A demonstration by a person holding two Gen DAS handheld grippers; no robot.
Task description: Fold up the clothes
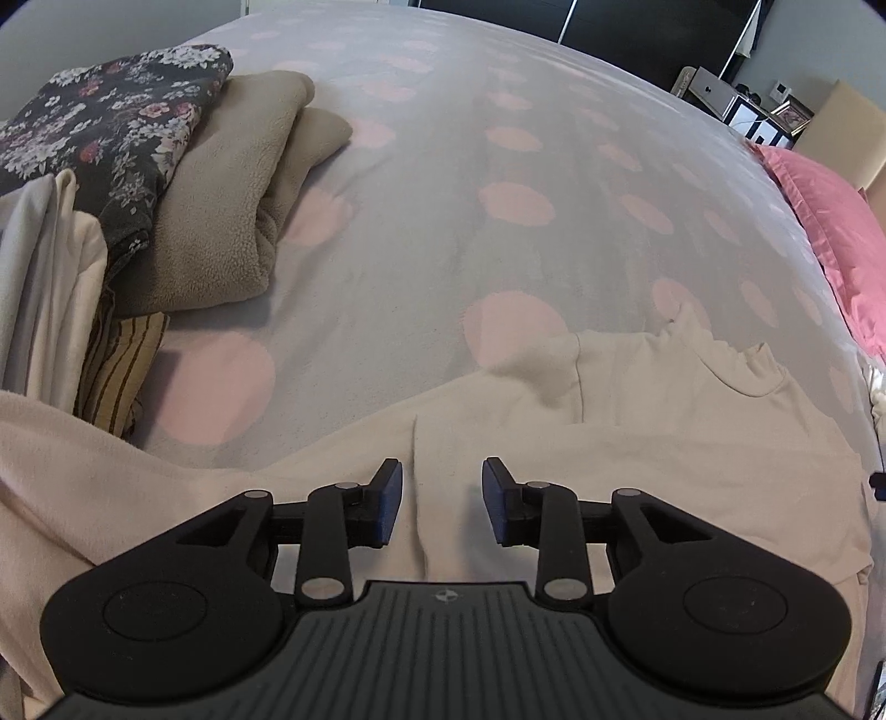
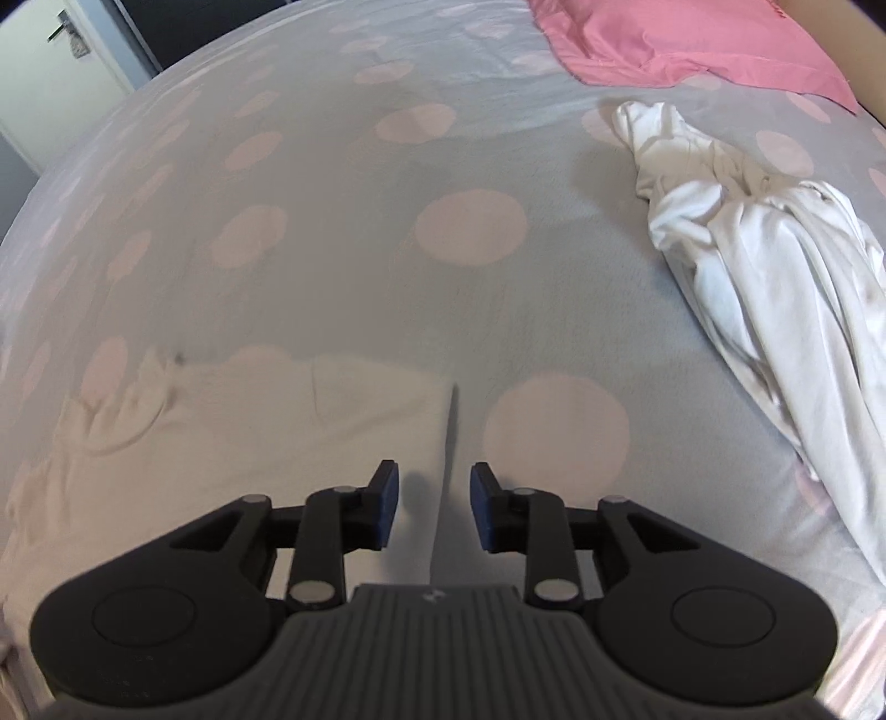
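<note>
Hovering low over the bed [image 1: 443,166], both tongs stand with their jaws parted and nothing between them. The left gripper [image 1: 442,487] hangs directly above the cream top [image 1: 637,421], which lies spread flat on the dotted cover; a straight fold or seam line of it runs away from the tongs, starting right in the gap between the jaws, and the neckline sits ahead and to the right. More of the cream cloth spreads off to the left of this gripper.

The right gripper [image 2: 433,490] is poised at the other side of the same cream top [image 2: 232,432]: the garment's straight side edge runs forward between the jaws, cloth to the left of it, bare cover to the right. So the top's long axis lies fore and aft from both tongs, collar at the far end, and each gripper is nearest its own side of it.

Any fold across the body turns on that edge (the right gripper is the one already lined up with it, I judge, needing only to drop and close). Whether the top is partly folded already or merely laid out, the views do not settle.

Ahead and left of the left gripper a stack of folded clothes [image 1: 166,183] rests; ahead and right of the right gripper lies a crumpled white garment [image 2: 775,288], near a pink pillow [image 2: 692,39].
</note>
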